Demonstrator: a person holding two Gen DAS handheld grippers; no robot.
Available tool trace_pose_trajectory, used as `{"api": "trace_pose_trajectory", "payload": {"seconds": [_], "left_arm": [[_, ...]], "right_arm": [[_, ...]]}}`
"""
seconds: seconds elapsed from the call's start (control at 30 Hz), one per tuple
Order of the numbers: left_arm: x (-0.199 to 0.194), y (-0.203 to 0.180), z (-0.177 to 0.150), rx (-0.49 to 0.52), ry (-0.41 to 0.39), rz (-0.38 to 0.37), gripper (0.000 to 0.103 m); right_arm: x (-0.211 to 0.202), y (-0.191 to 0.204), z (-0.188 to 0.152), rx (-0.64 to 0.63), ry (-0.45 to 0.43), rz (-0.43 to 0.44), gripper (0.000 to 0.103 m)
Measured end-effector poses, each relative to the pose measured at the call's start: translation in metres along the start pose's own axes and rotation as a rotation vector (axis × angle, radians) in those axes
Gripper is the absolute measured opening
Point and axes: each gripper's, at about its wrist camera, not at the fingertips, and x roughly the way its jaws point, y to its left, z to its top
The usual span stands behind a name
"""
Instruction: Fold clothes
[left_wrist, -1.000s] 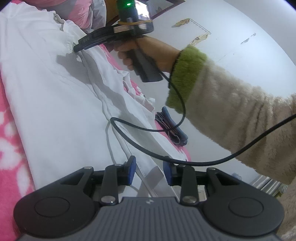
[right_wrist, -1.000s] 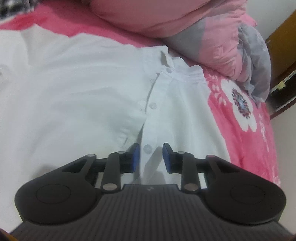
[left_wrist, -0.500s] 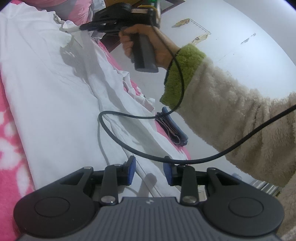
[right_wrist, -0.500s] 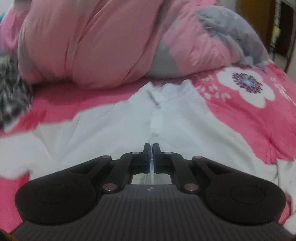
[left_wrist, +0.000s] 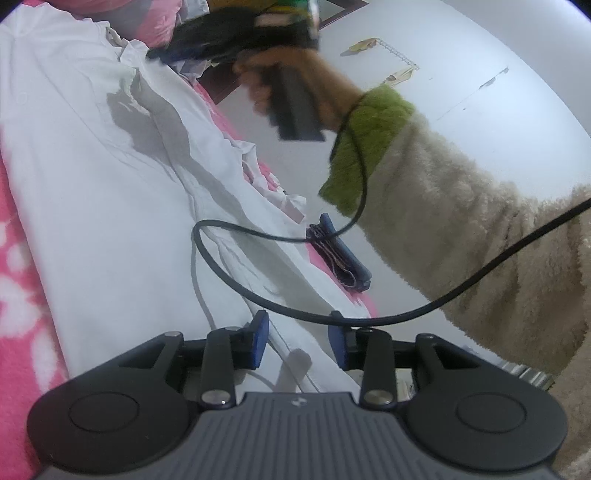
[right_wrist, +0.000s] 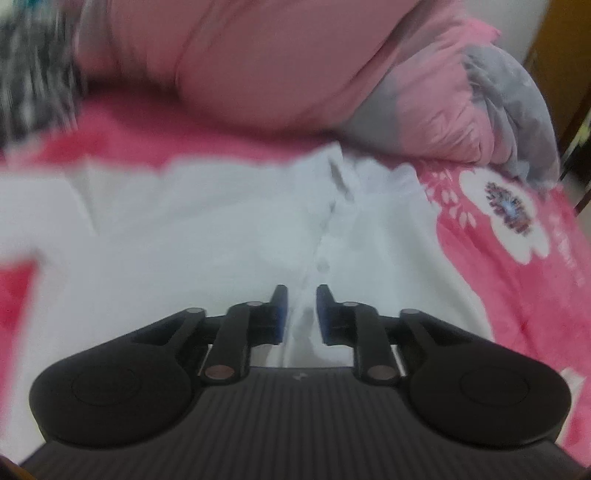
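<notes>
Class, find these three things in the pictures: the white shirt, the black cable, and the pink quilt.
white shirt (right_wrist: 207, 236): right wrist view, on its front panel.
black cable (left_wrist: 221, 275): left wrist view, on the loop lying over the shirt.
pink quilt (right_wrist: 280, 62): right wrist view, on its bulging middle.

Shirt (left_wrist: 110, 206): white, white buttons. Bedspread (right_wrist: 517, 280): bright pink, white flowers with dark blue-and-red centres. Quilt (right_wrist: 295, 62): pale pink with grey patches. Sleeve (left_wrist: 461, 229): cream fleece, green cuff. Cable (left_wrist: 229, 273): black. Left gripper (left_wrist: 297, 341): black body, blue pads. Right gripper (right_wrist: 300, 314): the same. Folded item (left_wrist: 340, 254) at bed edge: dark blue. Wall (left_wrist: 480, 48): white.
</notes>
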Motion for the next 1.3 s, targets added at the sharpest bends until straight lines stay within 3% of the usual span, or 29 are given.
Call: {"api": "trace_pose_trajectory", "payload": {"seconds": [0.13,0.23,0.33,0.47,0.63,0.8,0.9,1.0,1.13,1.3], "left_arm": [[0.000,0.001,-0.001,0.001,-0.001,-0.002,0.037],[-0.001,0.001,-0.001,0.008,-0.003,-0.004,0.039],[-0.005,0.000,-0.001,0.002,-0.017,-0.035,0.052],[-0.016,-0.003,0.000,-0.018,-0.060,-0.072,0.073],[-0.028,-0.014,0.005,-0.030,-0.065,-0.034,0.079],[-0.030,-0.033,0.013,0.003,-0.020,0.046,0.079],[-0.020,-0.055,0.021,0.081,0.024,0.125,0.078],[-0.005,-0.080,0.021,0.190,0.064,0.211,0.078],[0.021,-0.102,0.015,0.288,0.116,0.313,0.072],[0.032,-0.106,0.004,0.273,0.141,0.411,0.058]], "right_arm": [[0.015,-0.024,0.009,0.183,-0.010,0.074,0.022],[0.063,-0.029,0.000,0.300,0.083,0.106,0.022],[0.070,-0.029,-0.006,0.366,0.074,0.114,0.023],[-0.009,-0.053,-0.009,0.508,-0.043,0.180,0.023],[-0.174,-0.088,-0.059,0.604,-0.239,0.194,0.023],[-0.320,-0.106,-0.147,0.619,-0.400,0.071,0.023],[-0.366,-0.107,-0.200,0.648,-0.433,-0.011,0.024],[-0.368,-0.092,-0.256,0.701,-0.389,-0.017,0.024],[-0.317,-0.061,-0.314,0.824,-0.288,0.153,0.024],[-0.243,-0.015,-0.333,0.901,-0.212,0.326,0.024]]}}
